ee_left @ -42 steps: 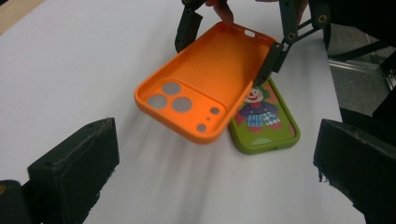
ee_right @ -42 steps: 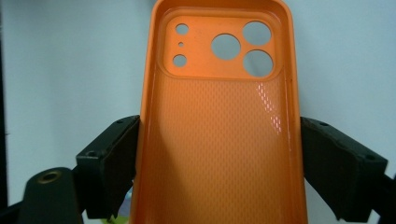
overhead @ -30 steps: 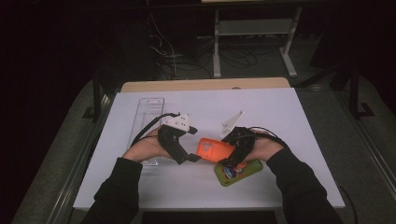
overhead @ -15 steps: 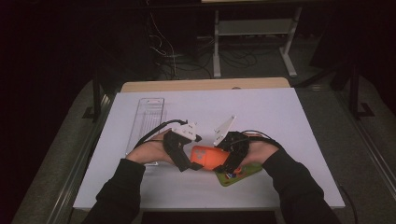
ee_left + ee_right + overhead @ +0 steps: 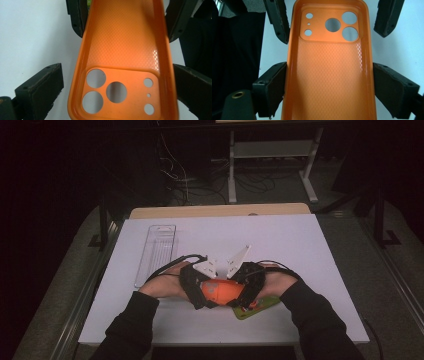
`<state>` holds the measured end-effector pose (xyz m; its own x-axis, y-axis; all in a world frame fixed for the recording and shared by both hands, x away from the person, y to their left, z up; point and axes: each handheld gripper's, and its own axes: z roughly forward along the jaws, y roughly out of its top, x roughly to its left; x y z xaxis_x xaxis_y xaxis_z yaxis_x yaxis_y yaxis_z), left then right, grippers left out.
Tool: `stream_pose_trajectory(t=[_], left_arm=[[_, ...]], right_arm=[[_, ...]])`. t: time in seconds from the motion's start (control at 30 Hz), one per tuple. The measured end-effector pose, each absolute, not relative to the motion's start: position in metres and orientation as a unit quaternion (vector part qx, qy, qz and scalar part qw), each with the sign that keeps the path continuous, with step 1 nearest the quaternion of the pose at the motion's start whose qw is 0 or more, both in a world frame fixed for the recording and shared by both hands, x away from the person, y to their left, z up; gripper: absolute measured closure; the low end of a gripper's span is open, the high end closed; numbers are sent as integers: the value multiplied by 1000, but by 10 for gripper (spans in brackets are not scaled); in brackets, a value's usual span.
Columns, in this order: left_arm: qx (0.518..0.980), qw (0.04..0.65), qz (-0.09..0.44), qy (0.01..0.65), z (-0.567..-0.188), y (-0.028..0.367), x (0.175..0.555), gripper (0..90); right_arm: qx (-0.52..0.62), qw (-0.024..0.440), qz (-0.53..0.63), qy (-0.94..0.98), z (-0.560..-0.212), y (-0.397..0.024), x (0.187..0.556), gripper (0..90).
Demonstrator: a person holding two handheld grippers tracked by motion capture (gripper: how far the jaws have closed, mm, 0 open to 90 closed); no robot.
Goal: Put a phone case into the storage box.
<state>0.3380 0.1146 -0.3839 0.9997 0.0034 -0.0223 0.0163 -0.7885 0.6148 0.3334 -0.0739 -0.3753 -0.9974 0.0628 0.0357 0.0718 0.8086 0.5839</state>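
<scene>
Orange phone case point(image 5: 223, 291) hung above the table point(image 5: 310, 250), long axis spanning both grippers; right gripper point(image 5: 329, 90) clamped its plain end, while left gripper point(image 5: 117, 97) straddled the camera-hole end, jaws apart.

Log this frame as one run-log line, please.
held: orange phone case | right gripper: shut on its sides | left gripper: open around camera end | under: green item on table

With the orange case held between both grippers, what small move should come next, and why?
Probably close the left gripper on the camera end of the orange phone case. Its jaws straddle that end with a gap at one side, while the right gripper already grips the other end above the green phone.
</scene>
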Motion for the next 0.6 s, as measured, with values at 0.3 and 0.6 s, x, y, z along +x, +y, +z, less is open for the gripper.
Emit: stream_pose_trajectory(t=[0.3,0.6], left_arm=[[946,322,-21,5,-386,112,335,0],[950,310,-24,5,-389,111,335,0]], right_arm=[[-25,2,-308,-951,-373,-72,332,148],[-23,2,-312,-950,-372,-71,332,148]])
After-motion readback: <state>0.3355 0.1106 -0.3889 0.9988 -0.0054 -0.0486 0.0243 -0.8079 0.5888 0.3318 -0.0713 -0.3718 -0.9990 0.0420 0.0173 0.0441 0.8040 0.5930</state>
